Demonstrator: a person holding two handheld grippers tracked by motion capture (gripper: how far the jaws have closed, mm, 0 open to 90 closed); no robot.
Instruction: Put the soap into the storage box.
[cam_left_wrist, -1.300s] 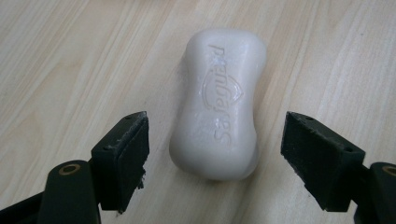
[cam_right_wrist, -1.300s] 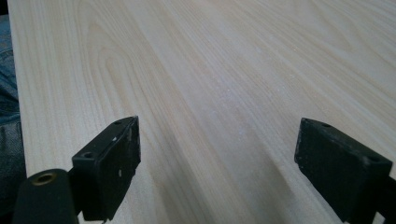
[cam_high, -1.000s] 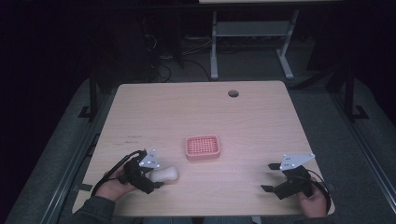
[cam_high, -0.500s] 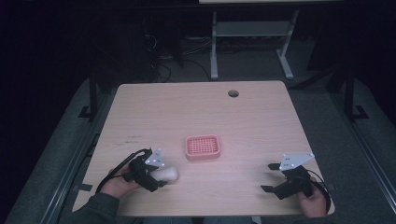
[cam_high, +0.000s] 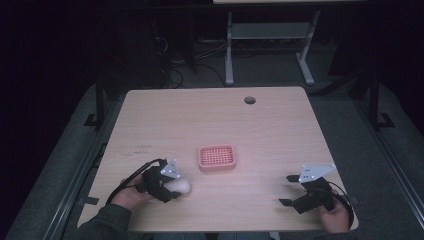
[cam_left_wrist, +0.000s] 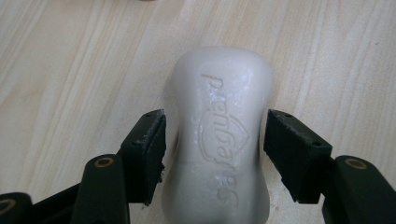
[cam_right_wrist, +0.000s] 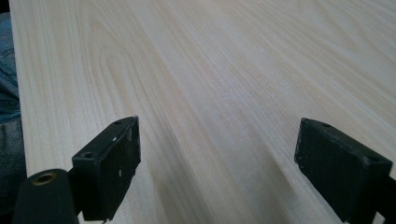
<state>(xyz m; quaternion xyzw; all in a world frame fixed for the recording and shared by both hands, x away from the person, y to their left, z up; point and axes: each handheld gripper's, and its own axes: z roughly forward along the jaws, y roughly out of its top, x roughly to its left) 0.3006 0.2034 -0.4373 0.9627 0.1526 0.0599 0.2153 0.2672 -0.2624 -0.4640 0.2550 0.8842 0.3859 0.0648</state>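
Left gripper view puts the soap (cam_left_wrist: 219, 140) right in front of me: a white, waisted bar with raised letters on top, lying flat on the pale wooden surface (cam_left_wrist: 70, 60). The left gripper (cam_left_wrist: 215, 149) has its two fingers (cam_left_wrist: 149, 154) on each side of the narrow waist. I see a thin gap at each side, so they are close to the bar but, I judge, not yet pressing it.

From the high view, the soap (cam_high: 179, 186) sits near the front left of the surface, just beside the left gripper (cam_high: 167, 187), and the pink tray (cam_high: 217, 157) is near, a little ahead and to the right. The right gripper (cam_high: 289, 190) rests well apart at the front right, its fingers (cam_right_wrist: 112, 163) spread wide over bare wood.

I think the bar is stiff and rather light, but its skin looks smooth, with a slight shine, so it may slip. The waist seems the best place to hold, because the wider ends would stop it from sliding out. A hard squeeze could mark the letters.
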